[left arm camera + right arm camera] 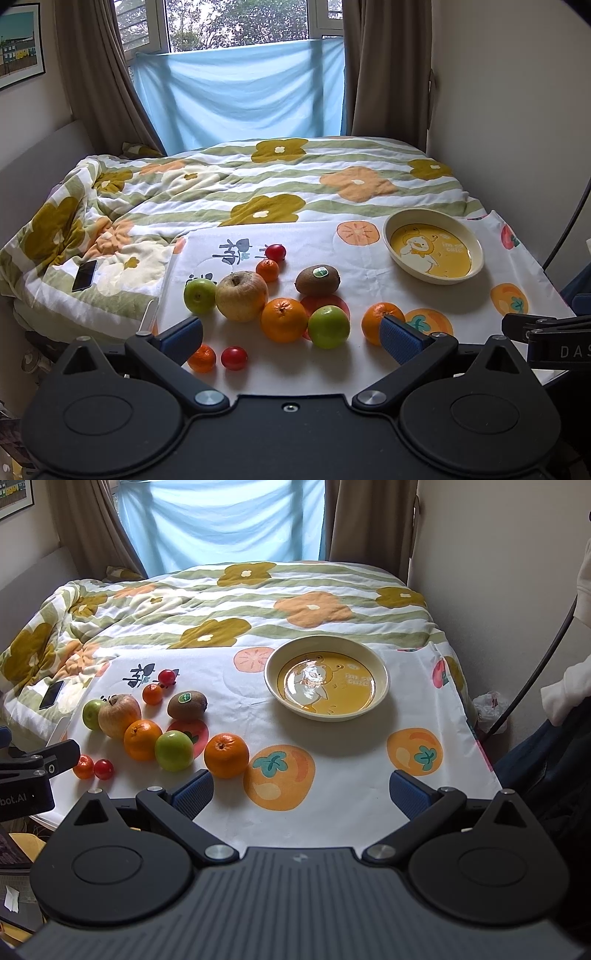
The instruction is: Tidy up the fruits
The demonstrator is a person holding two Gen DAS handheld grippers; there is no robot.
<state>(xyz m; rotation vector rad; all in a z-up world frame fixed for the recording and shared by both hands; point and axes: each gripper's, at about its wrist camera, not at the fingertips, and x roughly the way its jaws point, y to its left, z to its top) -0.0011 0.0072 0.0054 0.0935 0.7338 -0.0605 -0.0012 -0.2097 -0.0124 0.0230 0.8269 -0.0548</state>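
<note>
Both hand-held grippers, left (291, 338) and right (301, 794), hover with jaws apart; the kiwi (317, 280) lies lengthwise left-to-right beside the plate (433, 251).

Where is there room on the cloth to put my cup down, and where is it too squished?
Free: the cloth between the lone orange and the duck plate, and the near strip in front of the right gripper. The plate itself holds nothing. Squished: the left side, where big apple, kiwi, green apple and tomatoes cluster.

Soft daylight from window (236, 22), glare on plate (327, 679), fisheye-bent edges, sharp focus
</note>
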